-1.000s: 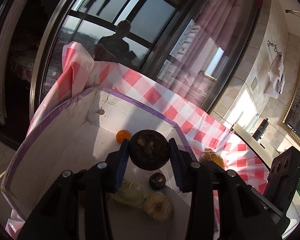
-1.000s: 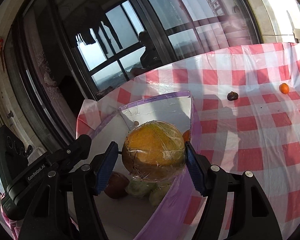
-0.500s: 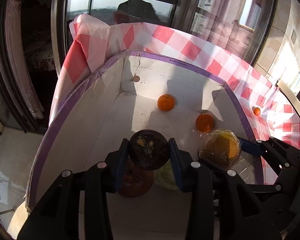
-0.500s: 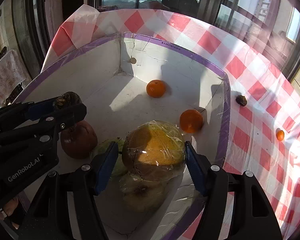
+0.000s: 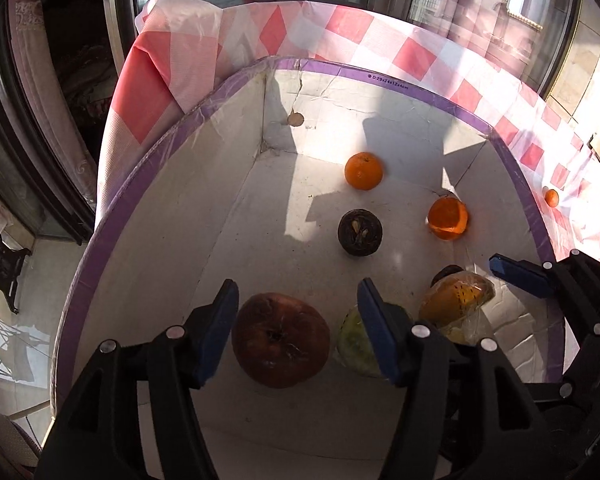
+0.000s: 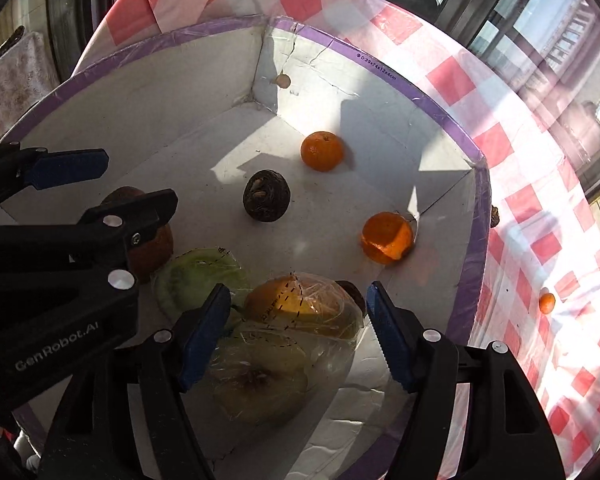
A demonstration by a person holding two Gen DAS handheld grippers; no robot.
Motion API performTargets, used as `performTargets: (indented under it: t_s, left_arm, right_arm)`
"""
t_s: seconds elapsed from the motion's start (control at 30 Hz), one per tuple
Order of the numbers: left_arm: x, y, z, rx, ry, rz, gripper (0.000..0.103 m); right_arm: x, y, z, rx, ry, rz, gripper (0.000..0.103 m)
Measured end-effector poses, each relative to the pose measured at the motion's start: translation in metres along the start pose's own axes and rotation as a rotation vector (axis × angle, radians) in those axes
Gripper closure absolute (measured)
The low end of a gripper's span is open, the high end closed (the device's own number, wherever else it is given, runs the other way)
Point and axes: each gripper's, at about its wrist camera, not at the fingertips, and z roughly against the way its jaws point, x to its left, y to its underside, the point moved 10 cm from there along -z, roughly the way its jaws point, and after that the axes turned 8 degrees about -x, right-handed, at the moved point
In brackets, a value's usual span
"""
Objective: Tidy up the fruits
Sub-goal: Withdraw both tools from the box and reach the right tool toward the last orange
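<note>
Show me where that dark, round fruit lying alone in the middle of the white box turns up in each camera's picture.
Left wrist: the dark round fruit lies just above centre, beyond the open left tongs.
Right wrist: it lies left of centre, above the open right tongs.
Shared landmark: the whole orange just beyond it.

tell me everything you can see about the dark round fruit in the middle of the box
The dark round fruit is blackish-brown and rough-skinned, with pale tan bits at a dimple on its upturned face. It rests free on the white floor of the purple-rimmed box, touching no other fruit, between the orange behind it and the reddish-brown fruit in front. Neither tongs hold it; both stand open.
</note>
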Motion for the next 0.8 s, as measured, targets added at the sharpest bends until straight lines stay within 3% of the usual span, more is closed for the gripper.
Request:
performTargets:
  t_s: [0.2, 0.3, 0.53, 0.63, 0.8]
  left_arm:
    - [0.002, -0.002, 0.006, -0.02, 0.021, 0.041, 0.022]
    - [0.003, -0.003, 0.007, -0.021, 0.018, 0.049, 0.017]
    - [0.006, -0.01, 0.019, -0.079, -0.049, 0.032, 0.003]
    - [0.004, -0.019, 0.038, -0.152, -0.095, 0.041, 0.002]
    - [-0.043, -0.043, 0.094, -0.389, -0.032, 0.026, 0.002]
  right_arm:
    - [-0.001, -0.006, 0.004, -0.044, -0.003, -0.025, 0.03]
    - [-0.003, -0.008, 0.007, -0.071, 0.004, -0.031, 0.028]
    - [-0.012, -0.013, 0.025, -0.211, 0.007, -0.103, 0.017]
    - [-0.017, -0.01, 0.045, -0.327, 0.004, -0.156, 0.017]
    - [-0.05, 0.005, 0.092, -0.55, 0.004, -0.281, 0.017]
